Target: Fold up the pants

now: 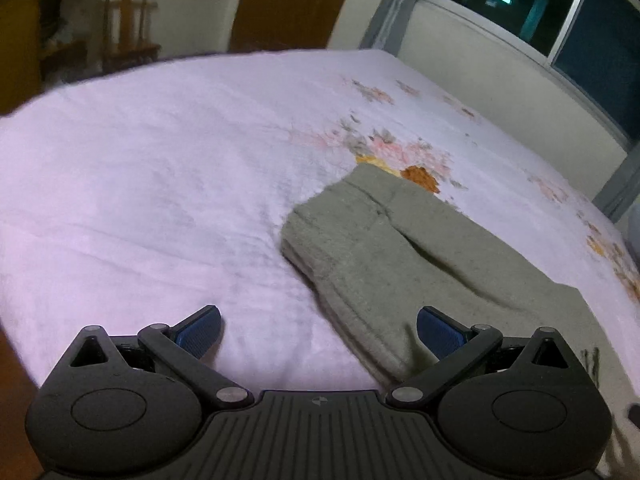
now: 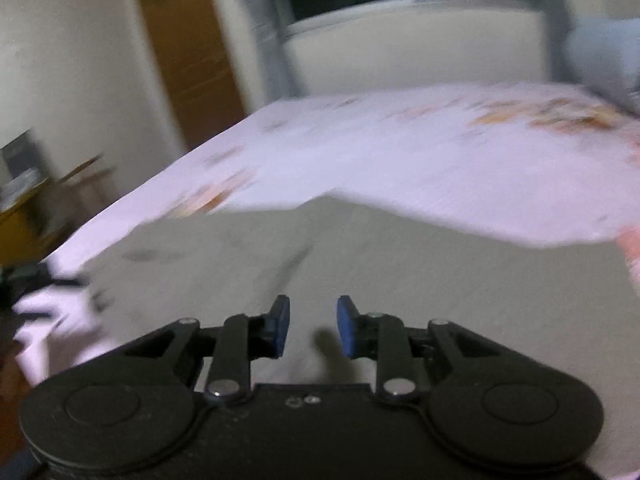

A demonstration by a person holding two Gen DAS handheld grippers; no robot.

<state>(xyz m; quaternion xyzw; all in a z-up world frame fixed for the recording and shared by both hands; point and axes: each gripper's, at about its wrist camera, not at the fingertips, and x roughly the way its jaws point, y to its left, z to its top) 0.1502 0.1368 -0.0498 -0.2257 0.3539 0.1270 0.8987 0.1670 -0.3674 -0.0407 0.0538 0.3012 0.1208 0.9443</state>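
Note:
Grey-green pants (image 1: pixel 384 248) lie flat on the pink bed sheet (image 1: pixel 160 184), folded lengthwise with one leg on the other, leg ends toward the far middle of the bed. My left gripper (image 1: pixel 319 330) is wide open and empty, low over the sheet, its right finger pad (image 1: pixel 438 330) over the pants' near edge. In the right wrist view the pants (image 2: pixel 360 256) fill the foreground. My right gripper (image 2: pixel 313 326) hovers just above them, partly open with a narrow gap and nothing between the pads. This view is motion-blurred.
The bed sheet has an orange and pink flower print (image 1: pixel 400 152) beyond the pants. A wooden door (image 1: pixel 288 4), a wooden chair (image 1: pixel 128 24) and a window (image 1: pixel 540 12) stand behind the bed. A grey pillow (image 2: pixel 608 56) lies at the far right.

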